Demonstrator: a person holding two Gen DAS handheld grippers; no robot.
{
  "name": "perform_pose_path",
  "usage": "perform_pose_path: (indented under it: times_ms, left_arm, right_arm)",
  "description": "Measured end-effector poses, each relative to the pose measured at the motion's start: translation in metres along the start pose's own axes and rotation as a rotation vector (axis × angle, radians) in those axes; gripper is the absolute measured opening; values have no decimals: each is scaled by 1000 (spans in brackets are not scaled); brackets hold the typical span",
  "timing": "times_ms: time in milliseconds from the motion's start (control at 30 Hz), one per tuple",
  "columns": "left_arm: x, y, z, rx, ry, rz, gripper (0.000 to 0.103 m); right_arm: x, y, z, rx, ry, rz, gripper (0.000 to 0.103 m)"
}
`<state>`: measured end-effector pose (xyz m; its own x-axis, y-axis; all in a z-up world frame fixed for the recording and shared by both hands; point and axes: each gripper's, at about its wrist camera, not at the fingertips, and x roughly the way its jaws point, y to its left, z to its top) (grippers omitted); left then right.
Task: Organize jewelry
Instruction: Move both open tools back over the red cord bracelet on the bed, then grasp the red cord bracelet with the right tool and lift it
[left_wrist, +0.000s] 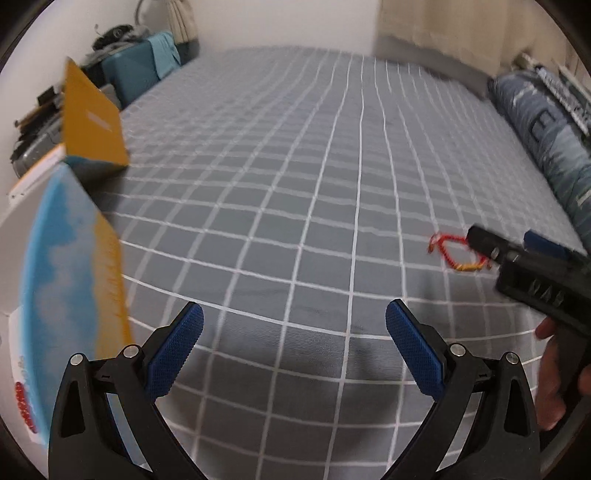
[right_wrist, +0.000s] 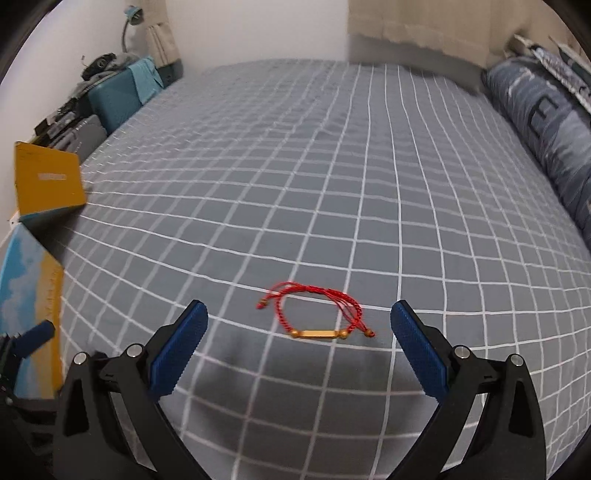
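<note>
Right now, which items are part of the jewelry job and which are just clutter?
Job:
red cord bracelet, lying on the bed
open yellow-and-blue box, at the bed's left edge
right tongs, open, just short of the bracelet
left tongs, open

Clutter:
patterned pillow
teal case

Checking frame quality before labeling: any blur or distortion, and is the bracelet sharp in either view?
Left wrist view: motion blur; the red cord bracelet with a gold bar is smeared beside the right gripper. Right wrist view: bracelet fairly sharp between the open jaws, mild blur elsewhere. Both: fisheye bends the grey checked bedsheet grid; soft lighting, no glare.
</note>
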<state>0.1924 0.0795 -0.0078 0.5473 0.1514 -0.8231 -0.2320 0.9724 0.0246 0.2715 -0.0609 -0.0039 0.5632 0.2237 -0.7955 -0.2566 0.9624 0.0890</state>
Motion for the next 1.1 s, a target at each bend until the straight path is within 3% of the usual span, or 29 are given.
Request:
perform_pose_path:
  times_ms: [167, 500, 700, 900, 967, 1100]
  left_arm:
    - [34, -1, -7, 10, 26, 18, 97]
    - [53, 2, -6, 46, 42, 12, 97]
    - [53, 2, -6, 41, 42, 3, 97]
    - [57, 4, -4, 36, 46, 7, 97]
    - [56, 3, -4, 33, 46, 5, 97]
    - [57, 4, -4, 32, 47, 5, 97]
  right_arm:
    - [24, -5, -3, 15, 43, 0, 95]
    - [55, 2, -10, 9, 91, -35, 95]
    - [63, 1, -12, 7, 114, -51, 80]
    - [62, -3, -10, 23, 113, -59, 58]
    - [62, -3, -10, 22, 112, -63, 47]
    - [61, 0, -11, 21, 112, -65, 38]
